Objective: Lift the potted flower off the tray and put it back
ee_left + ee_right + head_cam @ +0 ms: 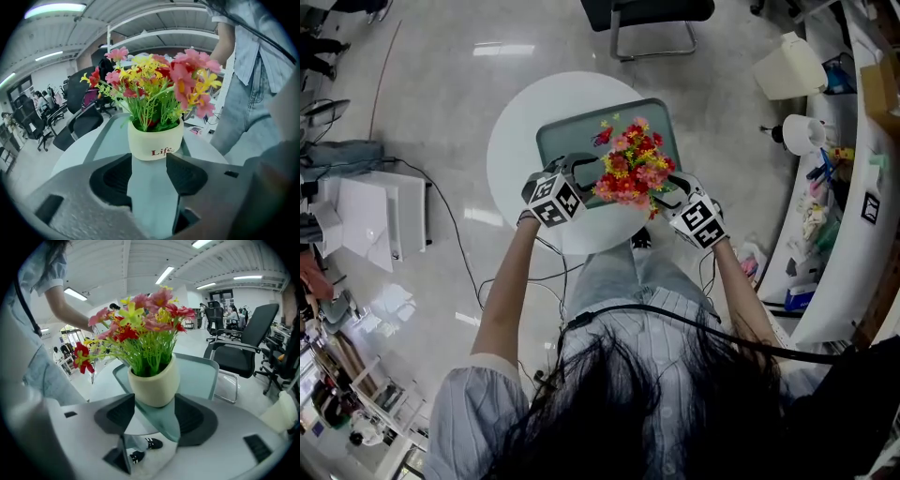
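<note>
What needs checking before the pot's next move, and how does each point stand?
1. Left gripper jaws apart, tips at the pot: ok.
2. Right gripper jaws apart, pot at their mouth: ok.
3. Grippers flank the pot on opposite sides: ok.
4. Pot upright: ok.
5. Pot over the tray: ok.
6. Firm hold, and whether the base is clear of the tray: cannot tell.

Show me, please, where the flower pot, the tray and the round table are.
cream flower pot (146,139): left gripper view, front wall above the print.
grey-green tray (567,139): head view, bare floor at its left.
round white table (512,150): head view, bare top left of the tray.
</note>
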`<control>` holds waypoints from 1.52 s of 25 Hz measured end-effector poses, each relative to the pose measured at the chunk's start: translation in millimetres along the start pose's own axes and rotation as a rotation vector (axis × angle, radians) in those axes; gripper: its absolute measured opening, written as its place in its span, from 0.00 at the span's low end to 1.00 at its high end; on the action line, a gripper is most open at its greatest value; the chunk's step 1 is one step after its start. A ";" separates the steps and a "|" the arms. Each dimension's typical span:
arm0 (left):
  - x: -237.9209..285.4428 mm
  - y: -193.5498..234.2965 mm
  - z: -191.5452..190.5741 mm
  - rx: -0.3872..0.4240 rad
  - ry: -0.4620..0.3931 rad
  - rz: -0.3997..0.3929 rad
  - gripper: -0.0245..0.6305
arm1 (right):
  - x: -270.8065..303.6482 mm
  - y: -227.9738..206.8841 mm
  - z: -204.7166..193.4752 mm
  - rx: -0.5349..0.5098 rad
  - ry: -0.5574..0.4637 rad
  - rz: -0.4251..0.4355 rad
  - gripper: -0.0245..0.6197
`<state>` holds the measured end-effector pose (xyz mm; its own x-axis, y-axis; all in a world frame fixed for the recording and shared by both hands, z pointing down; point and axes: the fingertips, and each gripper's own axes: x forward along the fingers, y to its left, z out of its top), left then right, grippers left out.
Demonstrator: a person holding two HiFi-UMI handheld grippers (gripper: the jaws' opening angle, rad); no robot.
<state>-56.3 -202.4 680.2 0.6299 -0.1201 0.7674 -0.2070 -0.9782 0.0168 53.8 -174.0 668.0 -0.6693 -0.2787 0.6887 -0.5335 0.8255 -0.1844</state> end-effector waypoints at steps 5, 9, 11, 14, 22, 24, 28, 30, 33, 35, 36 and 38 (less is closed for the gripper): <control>11.7 10.4 2.8 0.079 0.021 -0.055 0.40 | 3.7 -0.9 1.7 -0.001 0.029 0.037 0.42; 20.9 2.2 3.3 0.132 0.047 -0.163 0.50 | 6.0 3.4 -2.7 -0.030 0.063 0.088 0.44; 26.6 0.0 4.4 0.162 0.059 -0.199 0.51 | 8.3 3.0 -4.9 -0.052 0.086 0.101 0.46; 33.9 -1.5 4.0 0.188 0.071 -0.228 0.52 | 13.8 -0.6 0.7 -0.092 0.087 0.101 0.47; 37.7 -2.7 5.6 0.145 0.078 -0.232 0.52 | 23.7 1.2 -2.8 -0.022 0.089 0.155 0.46; 37.2 -3.0 5.6 0.146 0.095 -0.219 0.52 | 23.6 0.7 -3.8 -0.033 0.096 0.150 0.46; 37.9 -2.6 7.0 0.148 0.127 -0.189 0.52 | 22.6 -2.0 -5.4 -0.043 0.106 0.147 0.46; 36.4 -3.5 7.6 0.141 0.131 -0.174 0.52 | 20.3 -0.9 -1.5 -0.041 0.096 0.153 0.46; 31.0 -4.7 9.9 0.128 0.123 -0.154 0.52 | 15.9 -1.2 1.3 -0.051 0.086 0.151 0.46; 26.0 -5.2 13.1 0.131 0.115 -0.135 0.52 | 12.9 -0.4 3.5 -0.060 0.077 0.150 0.46; 23.1 -5.6 15.0 0.136 0.111 -0.125 0.52 | 11.1 1.0 6.0 -0.063 0.070 0.152 0.46; 17.2 -6.3 19.0 0.149 0.104 -0.106 0.52 | 6.8 4.9 11.9 -0.066 0.060 0.160 0.46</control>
<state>-29.9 -201.6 681.1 0.5598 -0.0043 0.8286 -0.0257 -0.9996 0.0122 40.4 -177.8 663.5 -0.7100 -0.1129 0.6950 -0.3861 0.8879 -0.2501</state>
